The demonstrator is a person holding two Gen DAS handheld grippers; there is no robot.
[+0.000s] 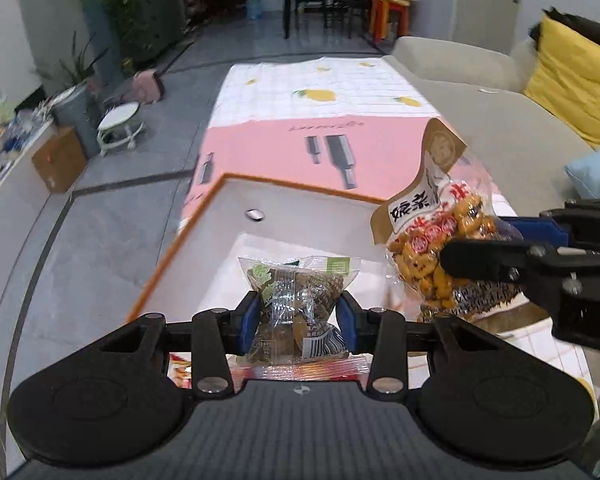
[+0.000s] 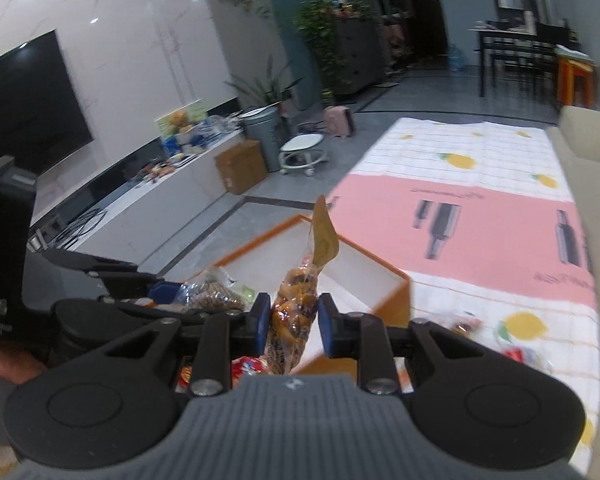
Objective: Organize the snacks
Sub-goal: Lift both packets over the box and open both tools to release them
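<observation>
Pink-and-lemon tablecloth (image 1: 319,92) at upper centre; left gripper (image 1: 298,316) pinches a brown snack pack (image 1: 296,300), right gripper (image 2: 291,322) squeezes a peanut bag (image 2: 296,300); slippery film could slide loose above the white box (image 1: 236,200), lower centre.

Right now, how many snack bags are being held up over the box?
2: a brown snack bag between the left fingers, an orange snack bag between the right fingers. More packets below are partly hidden.
</observation>
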